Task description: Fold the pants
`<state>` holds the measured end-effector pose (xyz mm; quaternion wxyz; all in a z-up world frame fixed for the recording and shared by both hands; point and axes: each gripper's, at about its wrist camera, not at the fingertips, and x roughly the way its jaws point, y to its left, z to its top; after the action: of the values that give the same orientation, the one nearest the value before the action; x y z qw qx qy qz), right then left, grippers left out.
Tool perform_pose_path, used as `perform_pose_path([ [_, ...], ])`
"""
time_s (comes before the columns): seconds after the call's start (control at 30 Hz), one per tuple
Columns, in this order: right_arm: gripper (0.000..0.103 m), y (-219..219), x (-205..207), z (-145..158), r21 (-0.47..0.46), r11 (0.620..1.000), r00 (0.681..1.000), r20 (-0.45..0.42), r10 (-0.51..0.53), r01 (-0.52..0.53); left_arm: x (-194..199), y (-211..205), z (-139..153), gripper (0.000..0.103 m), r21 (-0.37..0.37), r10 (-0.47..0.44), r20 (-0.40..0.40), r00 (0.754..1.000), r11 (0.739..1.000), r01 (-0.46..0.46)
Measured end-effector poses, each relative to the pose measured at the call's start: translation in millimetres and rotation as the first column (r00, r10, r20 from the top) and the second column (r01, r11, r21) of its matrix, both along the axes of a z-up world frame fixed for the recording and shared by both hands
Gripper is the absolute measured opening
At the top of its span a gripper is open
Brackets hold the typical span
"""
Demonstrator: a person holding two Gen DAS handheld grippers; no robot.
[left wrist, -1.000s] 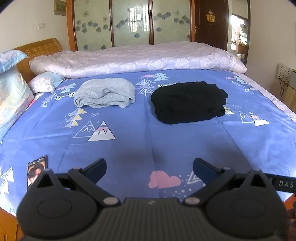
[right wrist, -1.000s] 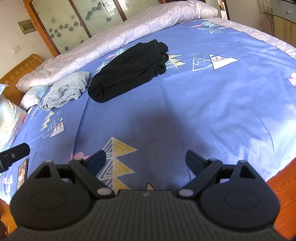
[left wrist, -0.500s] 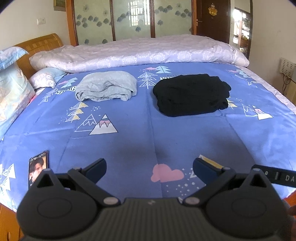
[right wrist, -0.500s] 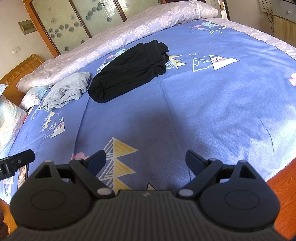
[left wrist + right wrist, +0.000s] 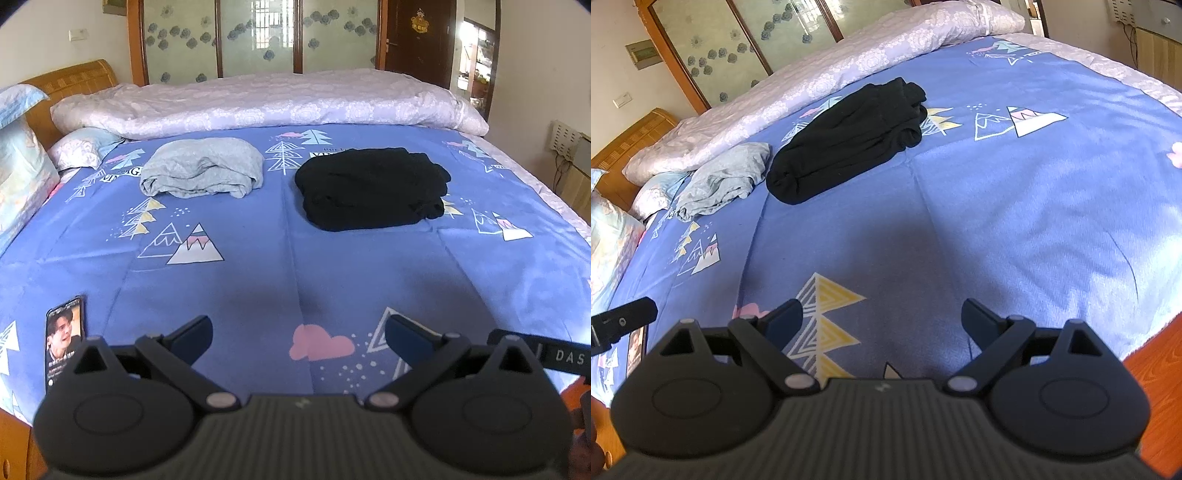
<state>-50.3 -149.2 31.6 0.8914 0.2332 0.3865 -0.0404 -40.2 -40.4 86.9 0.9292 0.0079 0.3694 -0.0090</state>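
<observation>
Black pants (image 5: 373, 186) lie folded in a compact stack on the blue bedsheet (image 5: 258, 273), right of centre in the left wrist view; the right wrist view shows the black pants (image 5: 849, 140) further back on the left. A grey garment (image 5: 203, 171) lies folded to their left, also the grey garment (image 5: 726, 179). My left gripper (image 5: 298, 336) hovers open over the near bed edge, nothing between its fingers. My right gripper (image 5: 882, 318) is open and empty too, well short of the clothes.
A phone (image 5: 63, 338) with a lit screen lies near the front left bed edge. A rolled pale quilt (image 5: 266, 105) runs along the far side, pillows (image 5: 22, 173) and a wooden headboard at left. Wooden floor (image 5: 1156, 365) shows at right.
The left wrist view has pulled back and tilted up a little, so the clothes sit lower and farther. The right gripper has barely moved. Both stayed open.
</observation>
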Motion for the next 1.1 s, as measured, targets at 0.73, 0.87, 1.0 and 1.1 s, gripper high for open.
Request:
perform_pose_path([
  [0.73, 0.094, -2.7, -0.5, 1.3, -0.006, 1.0, 1.0, 0.012, 0.006, -0.006, 0.1, -1.9, -4.3, 0.103, 0.057, 0.032, 0.005, 0.999, 0.998, -0.032],
  [0.87, 0.094, -4.5, 0.0, 0.6, -0.003, 1.0, 1.0, 0.008, 0.004, -0.004, -1.6, -1.2, -1.7, 0.103, 0.054, 0.031, 0.024, 0.999, 0.998, -0.033],
  [1.0, 0.094, -5.6, 0.3, 0.6, -0.002, 1.0, 1.0, 0.008, 0.004, -0.003, -2.2, -7.7, -0.8, 0.103, 0.127, 0.041, 0.052, 0.998, 0.991, -0.048],
  [1.1, 0.094, -5.7, 0.4, 0.6, -0.002, 1.0, 1.0, 0.007, 0.006, -0.006, -2.0, -11.9, -1.6, 0.103, 0.154, 0.032, 0.051, 0.998, 0.987, -0.039],
])
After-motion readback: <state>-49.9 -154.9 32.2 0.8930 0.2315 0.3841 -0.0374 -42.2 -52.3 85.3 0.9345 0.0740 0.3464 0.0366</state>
